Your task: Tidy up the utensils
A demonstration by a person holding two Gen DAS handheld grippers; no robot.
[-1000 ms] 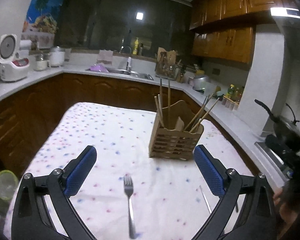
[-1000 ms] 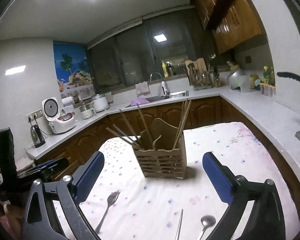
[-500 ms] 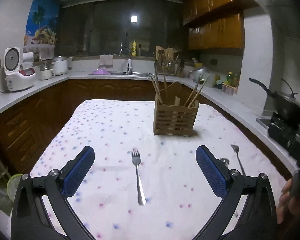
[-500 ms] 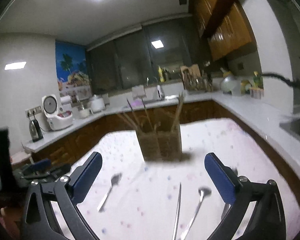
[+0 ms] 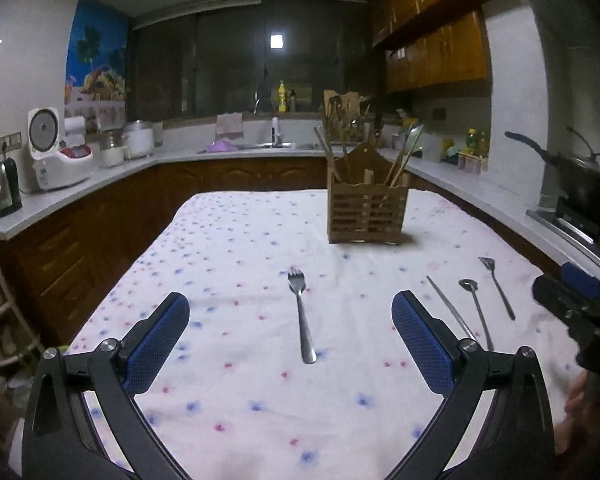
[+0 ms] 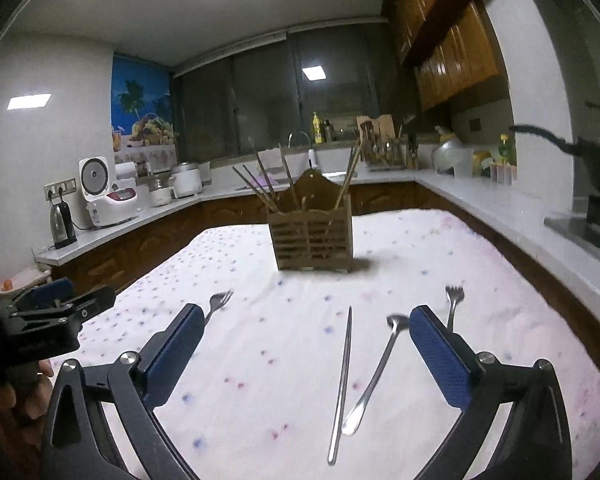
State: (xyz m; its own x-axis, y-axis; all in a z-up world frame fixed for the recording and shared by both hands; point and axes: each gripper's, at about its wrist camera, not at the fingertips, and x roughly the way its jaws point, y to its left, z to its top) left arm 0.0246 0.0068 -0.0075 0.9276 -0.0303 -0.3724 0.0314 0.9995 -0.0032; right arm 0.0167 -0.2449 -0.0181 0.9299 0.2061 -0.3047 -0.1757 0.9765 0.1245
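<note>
A wooden utensil holder (image 5: 367, 213) with several chopsticks stands on the dotted tablecloth; it also shows in the right wrist view (image 6: 311, 237). A metal fork (image 5: 301, 315) lies between the fingers of my open, empty left gripper (image 5: 290, 343). To its right lie a metal chopstick (image 5: 449, 307), a spoon (image 5: 475, 309) and a second fork (image 5: 498, 284). My right gripper (image 6: 305, 356) is open and empty above the chopstick (image 6: 342, 380) and spoon (image 6: 377, 372). The second fork (image 6: 453, 304) lies by its right finger. The first fork (image 6: 218, 305) lies by its left finger.
The table (image 5: 228, 248) is ringed by a kitchen counter with a rice cooker (image 5: 56, 156), a kettle (image 5: 5, 188), a sink (image 5: 276, 142) and a black pan on a stove (image 5: 580, 184). The right gripper shows at the right edge of the left wrist view (image 5: 576, 300).
Both grippers have pulled back from the holder and dropped lower. The holder looks smaller and the chopstick, spoon and second fork have come into view.
</note>
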